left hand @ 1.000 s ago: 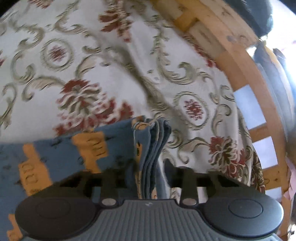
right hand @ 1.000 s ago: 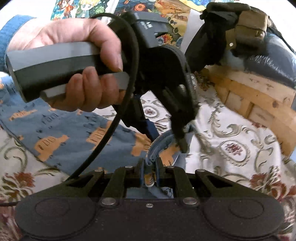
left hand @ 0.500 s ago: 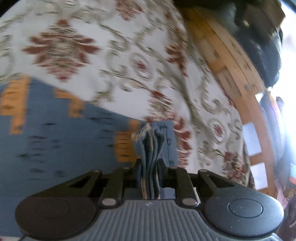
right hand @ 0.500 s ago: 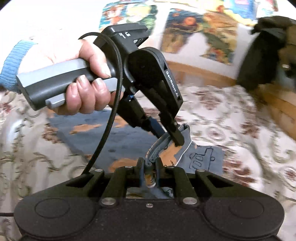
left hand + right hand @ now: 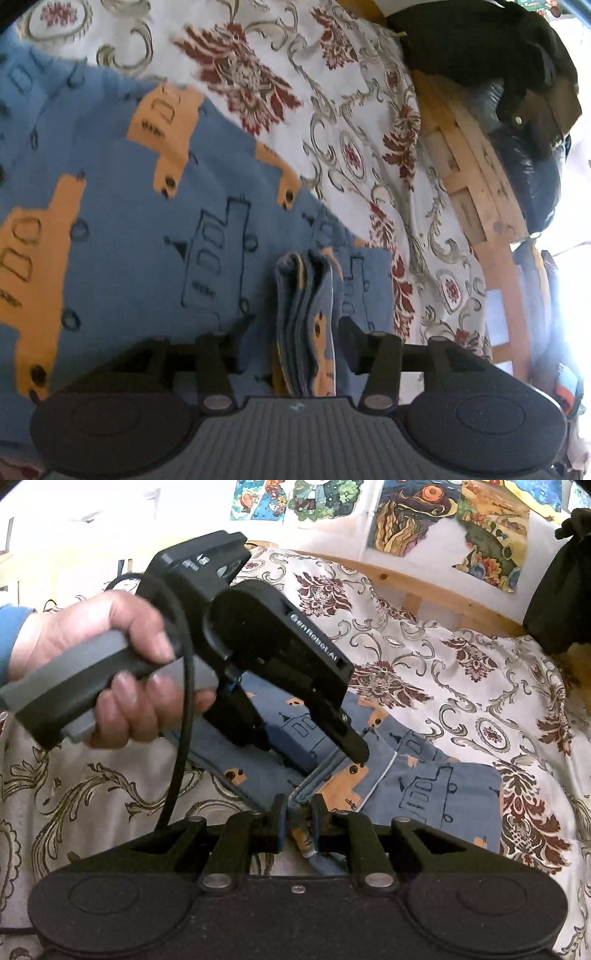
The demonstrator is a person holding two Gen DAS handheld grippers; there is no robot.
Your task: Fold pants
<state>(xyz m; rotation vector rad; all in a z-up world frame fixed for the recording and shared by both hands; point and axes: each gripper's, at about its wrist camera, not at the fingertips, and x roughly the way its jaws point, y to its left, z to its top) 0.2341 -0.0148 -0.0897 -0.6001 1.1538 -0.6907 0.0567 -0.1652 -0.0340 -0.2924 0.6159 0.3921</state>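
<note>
Blue pants (image 5: 129,240) printed with orange trucks lie folded on the floral bedspread (image 5: 332,92). A bunched edge of several layers (image 5: 304,314) stands up between the fingers of my left gripper (image 5: 295,326), which is open, with a gap on each side of the cloth. In the right wrist view the pants (image 5: 443,794) spread to the right. My right gripper (image 5: 298,821) is shut on their layered edge. The left gripper (image 5: 310,751), held by a hand (image 5: 122,635), hangs just beyond it with one fingertip (image 5: 356,751) on the cloth.
A wooden bed frame (image 5: 476,206) runs along the right side of the bedspread, with a dark garment or bag (image 5: 498,55) resting on it. Colourful posters (image 5: 443,528) hang on the wall behind the bed. The bedspread (image 5: 461,657) extends past the pants.
Half a second ago my left gripper pinched the layered edge; its fingers have now spread apart. The folded pants have come down flat onto the bedspread. My right gripper keeps its hold.
</note>
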